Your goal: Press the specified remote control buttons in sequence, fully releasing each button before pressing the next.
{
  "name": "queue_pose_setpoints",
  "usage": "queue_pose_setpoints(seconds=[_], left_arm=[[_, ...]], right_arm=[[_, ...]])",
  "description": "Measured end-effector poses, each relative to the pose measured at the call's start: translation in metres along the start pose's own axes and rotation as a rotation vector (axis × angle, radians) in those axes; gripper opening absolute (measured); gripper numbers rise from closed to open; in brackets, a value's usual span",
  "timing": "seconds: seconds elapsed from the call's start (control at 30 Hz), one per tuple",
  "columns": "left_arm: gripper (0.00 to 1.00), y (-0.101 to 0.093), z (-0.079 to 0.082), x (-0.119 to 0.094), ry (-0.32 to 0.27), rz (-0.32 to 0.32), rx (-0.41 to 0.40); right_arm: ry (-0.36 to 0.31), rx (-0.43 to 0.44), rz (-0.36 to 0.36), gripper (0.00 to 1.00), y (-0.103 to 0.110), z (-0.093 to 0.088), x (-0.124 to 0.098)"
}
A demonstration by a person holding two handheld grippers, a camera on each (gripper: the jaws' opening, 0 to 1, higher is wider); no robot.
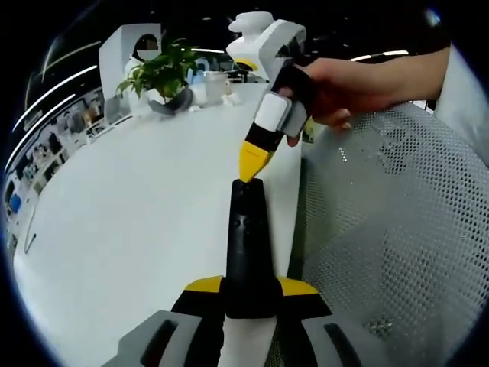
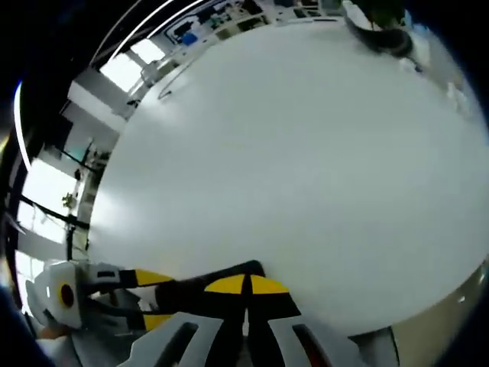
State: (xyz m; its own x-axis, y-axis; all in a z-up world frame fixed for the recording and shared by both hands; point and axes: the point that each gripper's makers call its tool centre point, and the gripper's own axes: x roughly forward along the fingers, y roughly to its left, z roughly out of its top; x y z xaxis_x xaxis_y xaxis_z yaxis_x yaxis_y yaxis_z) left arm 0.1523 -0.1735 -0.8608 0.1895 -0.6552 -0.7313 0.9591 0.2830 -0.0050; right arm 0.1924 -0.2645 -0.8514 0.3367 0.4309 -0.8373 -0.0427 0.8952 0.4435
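Lying clamped between the yellow-tipped jaws of the left gripper [image 1: 248, 294], the remote control [image 1: 248, 245] is a slim black bar, plain and matte, with a small mark or button faintly visible partway along its upper face; no other buttons can be made out. It points away from the gripper over the desk [image 1: 137, 229], near the desk's right edge, where a white mesh chair back [image 1: 390, 237] stands alongside.

In the left gripper view, the right gripper [image 1: 252, 162] comes down from above at a slant, its jaws drawn together into a single yellow point that meets the far end of the remote. A person's hand [image 1: 336, 92] wraps the gripper's grip, the forearm running off toward the right.

In the right gripper view, the right gripper's [image 2: 246, 287] yellow tips lie side by side with nothing between them, resting over the dark end of the remote [image 2: 206, 287]. The left gripper [image 2: 141, 298] enters from the left, its yellow jaws on the remote.

A potted plant [image 1: 164, 73] stands at the far end of the white desk, which is otherwise largely bare.
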Motion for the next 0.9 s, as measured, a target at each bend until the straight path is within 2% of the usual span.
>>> queue_pose_setpoints(seconds=[0.17, 0.27, 0.6, 0.9], left_arm=[[0.25, 0.0, 0.001, 0.0, 0.0, 0.0, 0.0], [0.25, 0.0, 0.0, 0.0, -0.002, -0.001, 0.0], [0.25, -0.001, 0.001, 0.0, -0.004, -0.001, 0.002], [0.25, 0.0, 0.001, 0.0, -0.005, -0.001, 0.003]], right_arm=[[0.026, -0.036, -0.003, 0.0, 0.005, -0.002, -0.001], [0.002, -0.058, 0.015, 0.0, 0.009, 0.002, -0.003], [0.041, -0.052, 0.039, 0.0, 0.013, -0.005, 0.0], [0.051, -0.094, -0.005, 0.0, 0.011, -0.007, 0.002]])
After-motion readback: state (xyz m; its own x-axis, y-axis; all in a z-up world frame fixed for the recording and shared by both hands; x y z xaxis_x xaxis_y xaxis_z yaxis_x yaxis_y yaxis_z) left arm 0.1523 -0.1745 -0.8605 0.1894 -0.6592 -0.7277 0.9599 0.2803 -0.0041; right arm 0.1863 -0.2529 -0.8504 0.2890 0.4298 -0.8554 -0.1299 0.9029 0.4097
